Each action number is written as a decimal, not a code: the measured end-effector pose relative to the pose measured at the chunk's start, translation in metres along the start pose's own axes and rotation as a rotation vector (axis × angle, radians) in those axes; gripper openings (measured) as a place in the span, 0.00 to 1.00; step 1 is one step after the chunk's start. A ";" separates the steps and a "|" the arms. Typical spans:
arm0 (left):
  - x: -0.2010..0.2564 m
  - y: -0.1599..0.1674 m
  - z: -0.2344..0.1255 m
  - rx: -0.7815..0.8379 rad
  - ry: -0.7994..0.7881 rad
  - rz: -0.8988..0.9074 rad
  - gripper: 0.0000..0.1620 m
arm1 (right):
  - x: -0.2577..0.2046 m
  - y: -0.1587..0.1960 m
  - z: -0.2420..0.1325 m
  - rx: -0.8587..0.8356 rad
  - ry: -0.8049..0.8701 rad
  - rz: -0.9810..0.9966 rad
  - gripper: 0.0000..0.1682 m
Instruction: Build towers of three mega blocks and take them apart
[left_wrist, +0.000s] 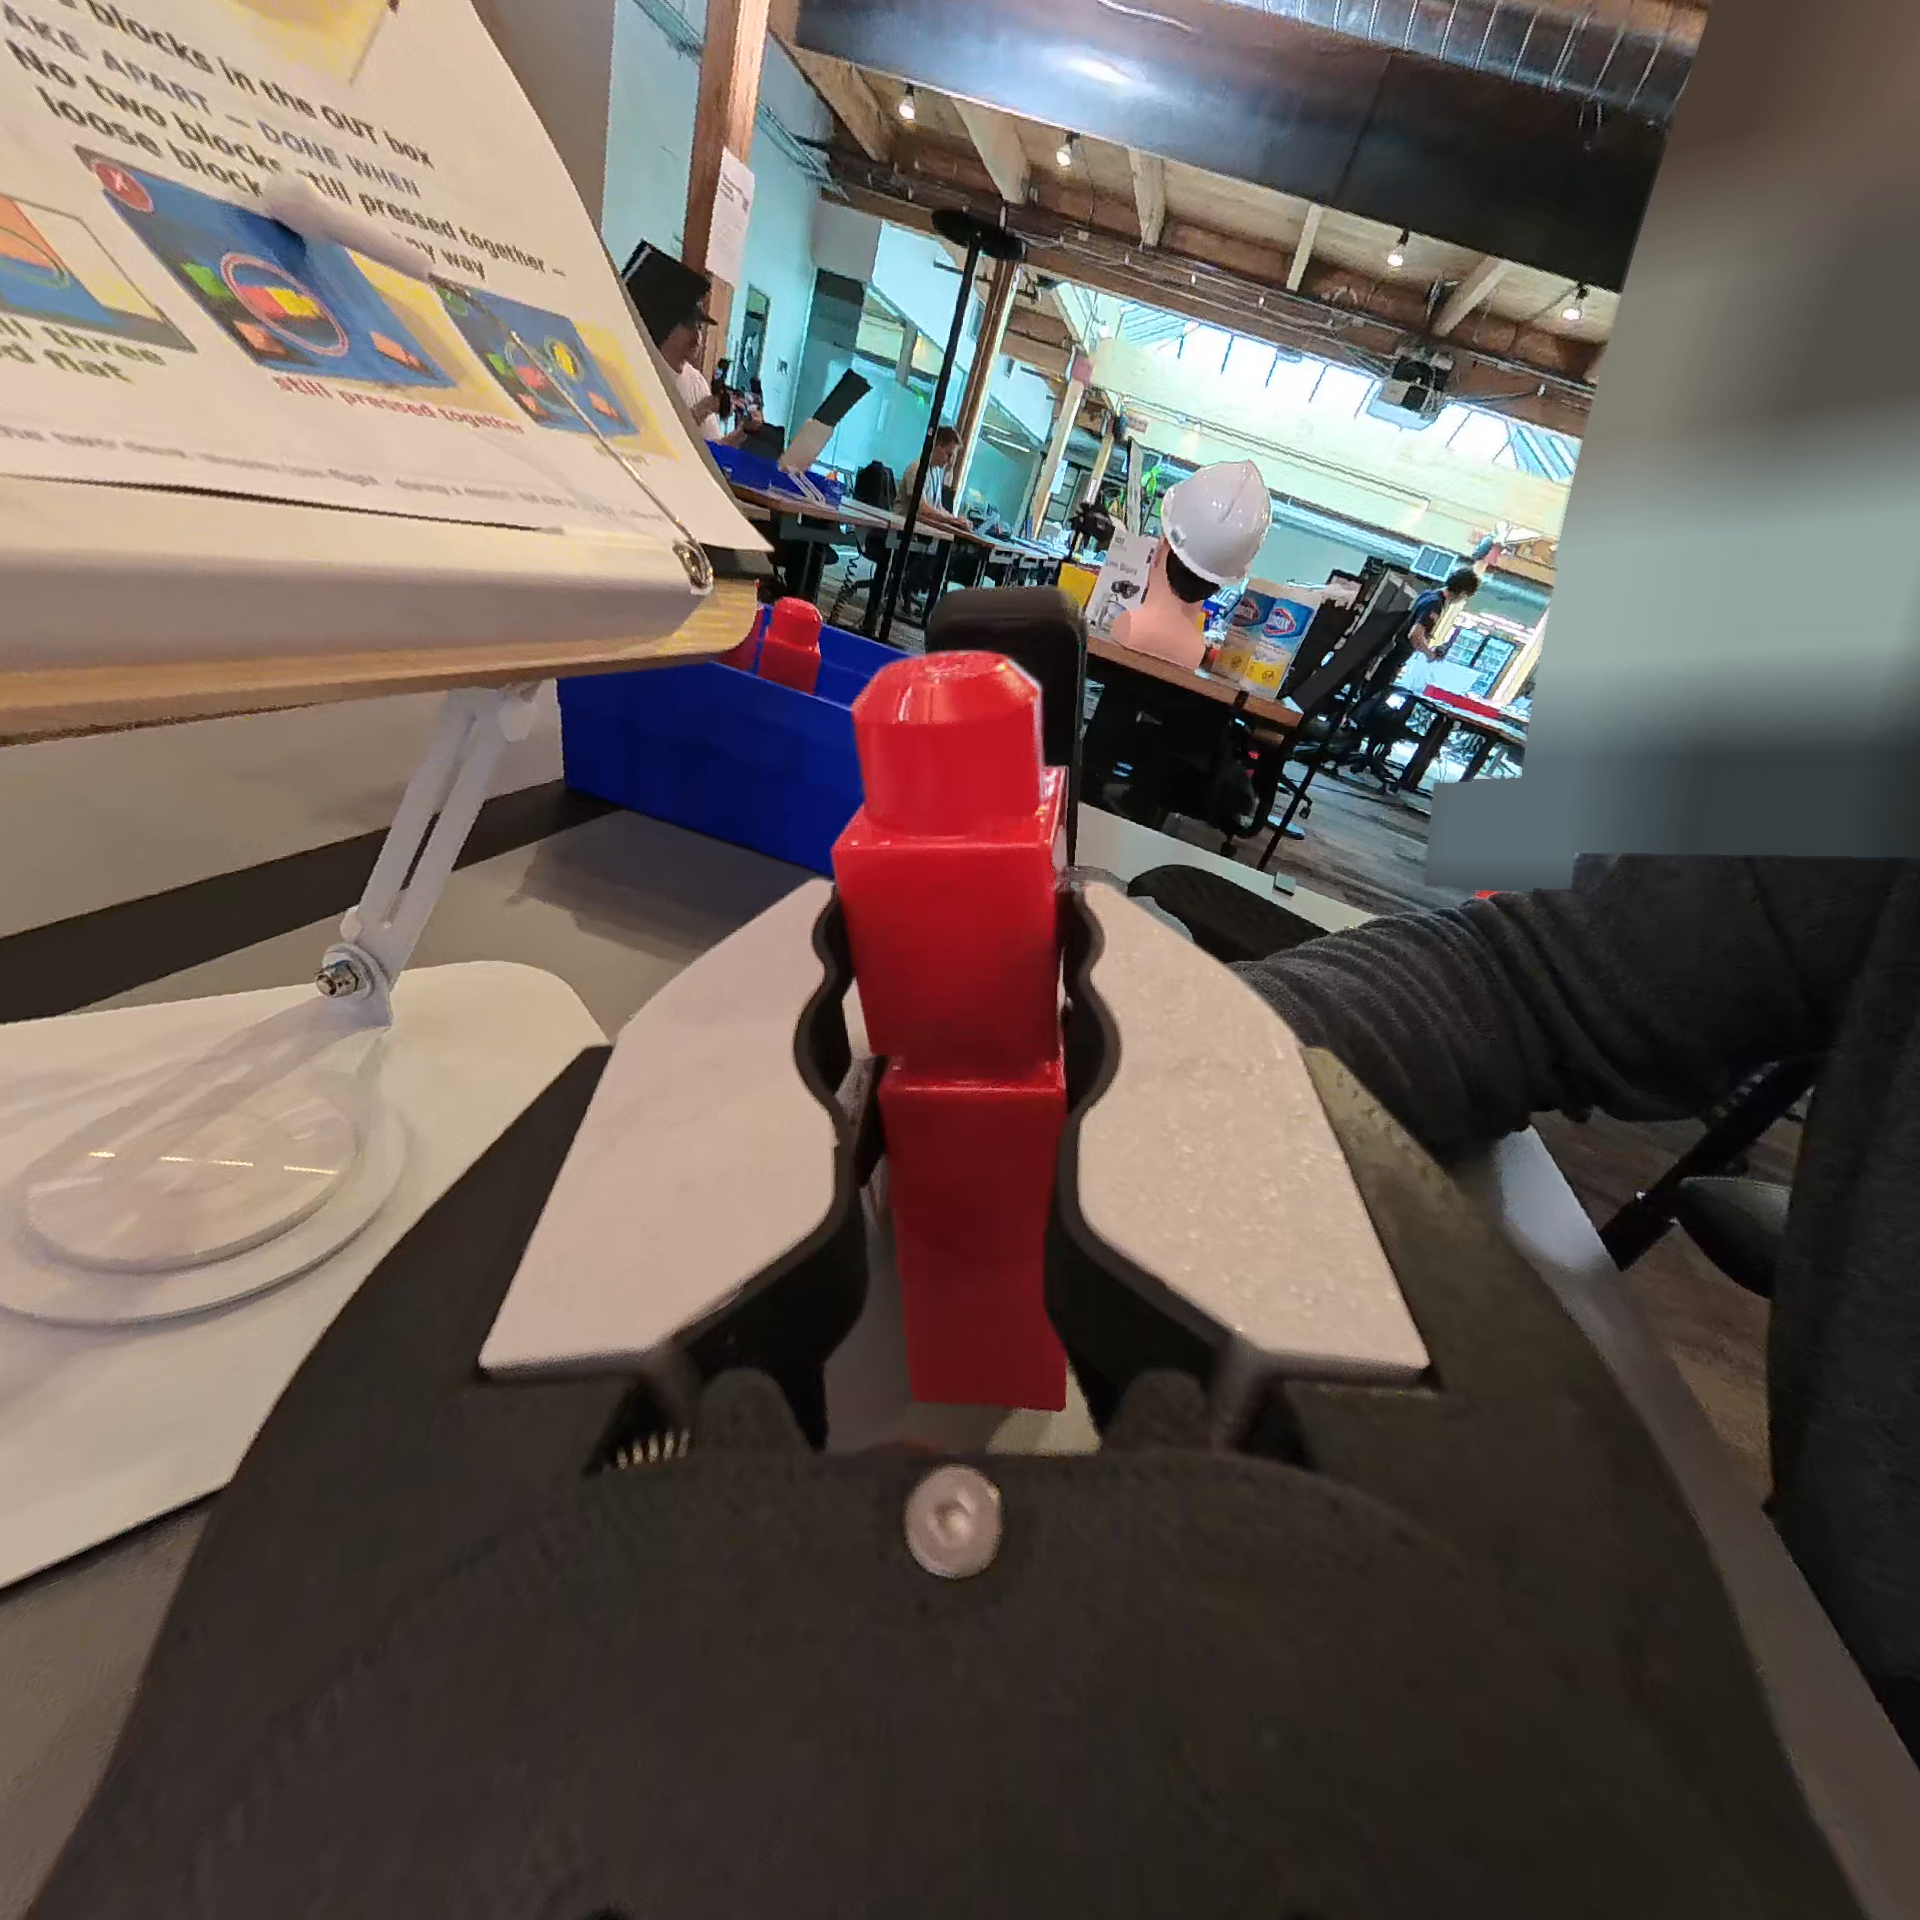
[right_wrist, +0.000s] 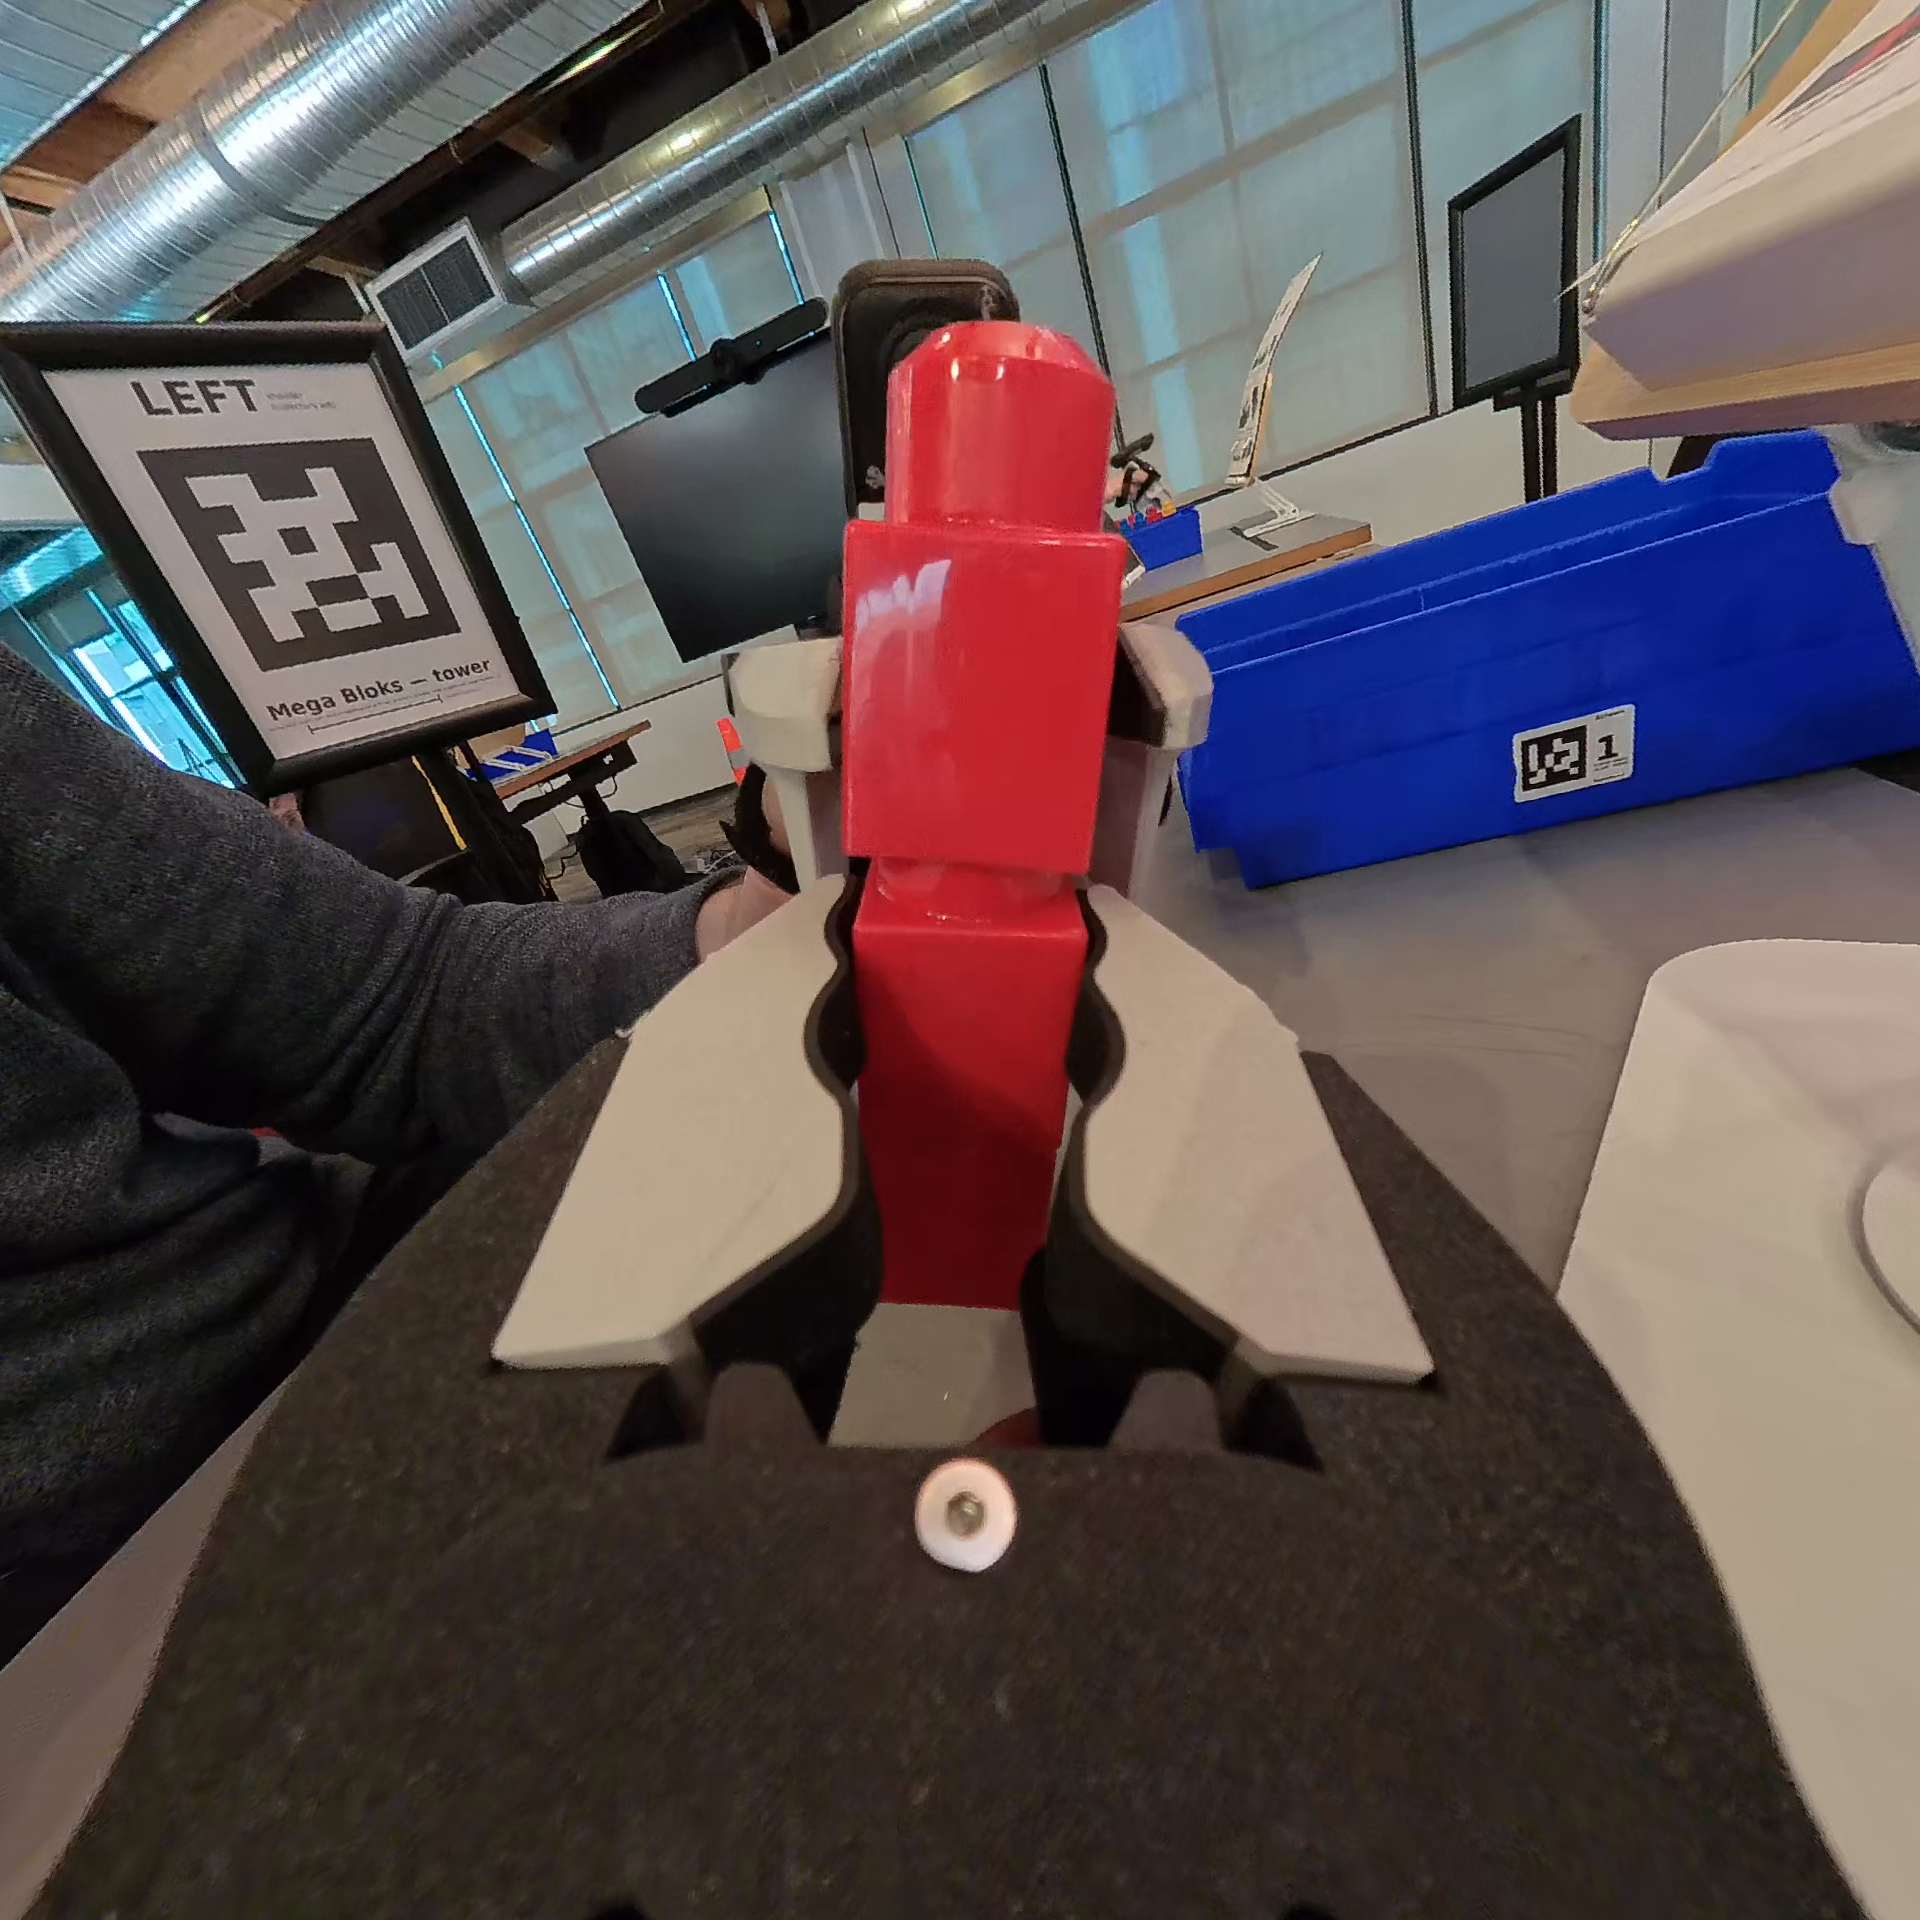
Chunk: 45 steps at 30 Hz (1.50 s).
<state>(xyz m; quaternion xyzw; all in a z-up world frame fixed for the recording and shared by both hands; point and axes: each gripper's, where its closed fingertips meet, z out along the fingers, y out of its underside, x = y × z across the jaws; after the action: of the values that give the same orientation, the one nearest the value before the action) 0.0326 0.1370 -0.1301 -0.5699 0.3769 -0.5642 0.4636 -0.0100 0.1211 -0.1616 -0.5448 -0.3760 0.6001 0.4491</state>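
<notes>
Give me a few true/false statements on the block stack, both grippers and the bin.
1. The held stack shows three blocks. False: two show, an upper red block on a lower red block.
2. The right gripper is shut on the lower red block. True.
3. The left gripper is open and empty. False: it is shut on the upper red block.
4. The bin is green. False: it is a blue bin.
5. Another red block stands in that bin. True.

Both cameras sit just behind their own jaws, looking forward along them, low over the worktop (left_wrist: 644, 894). The left wrist view faces the open workroom, the right wrist view the windows. Each frames the red blocks (left_wrist: 951, 935) (right_wrist: 977, 675) very close, and both show the blue bin (left_wrist: 707, 758) (right_wrist: 1507, 665).
</notes>
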 end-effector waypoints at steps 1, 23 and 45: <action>0.000 0.000 0.000 -0.004 0.006 -0.005 0.23 | 0.000 0.000 0.000 -0.002 0.001 -0.003 0.21; 0.003 0.012 -0.007 -0.193 -0.050 0.071 0.23 | -0.002 0.008 0.005 -0.060 0.010 -0.031 0.21; 0.002 0.020 -0.010 -0.136 -0.059 -0.041 0.23 | -0.002 0.011 0.005 -0.083 0.017 -0.026 0.21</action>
<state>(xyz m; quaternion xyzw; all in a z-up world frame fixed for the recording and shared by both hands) 0.0251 0.1280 -0.1489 -0.6241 0.3885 -0.5297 0.4231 -0.0163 0.1165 -0.1706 -0.5629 -0.4038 0.5736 0.4371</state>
